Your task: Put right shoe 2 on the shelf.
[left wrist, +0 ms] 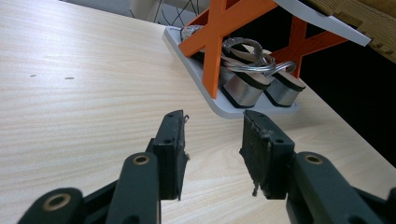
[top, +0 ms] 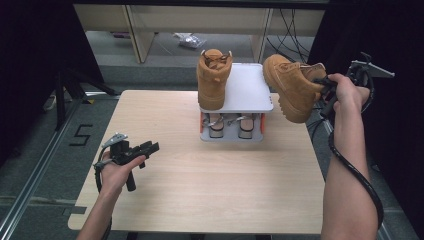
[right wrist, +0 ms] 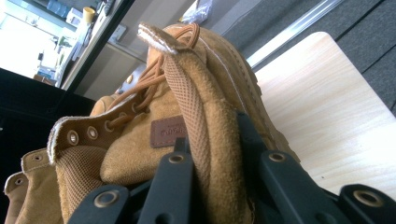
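My right gripper [top: 326, 86] is shut on the collar of a tan suede boot [top: 291, 86], held in the air just right of the white shoe rack [top: 247, 92]. In the right gripper view the jaws pinch the boot's padded heel collar [right wrist: 201, 135]. A second tan boot [top: 213, 77] stands upright on the left part of the rack's top shelf. My left gripper [top: 152, 147] hovers open over the table's left side, with nothing between its fingers [left wrist: 170, 149]; it points toward the rack's lower shelf [left wrist: 205, 88].
The lower shelf holds a pair of silver sandals [top: 230, 125] between orange cross braces [left wrist: 219, 42]. The wooden table [top: 200, 185] spreads wide in front of the rack. A dark curtain flanks both sides, and shelving stands beyond the far edge.
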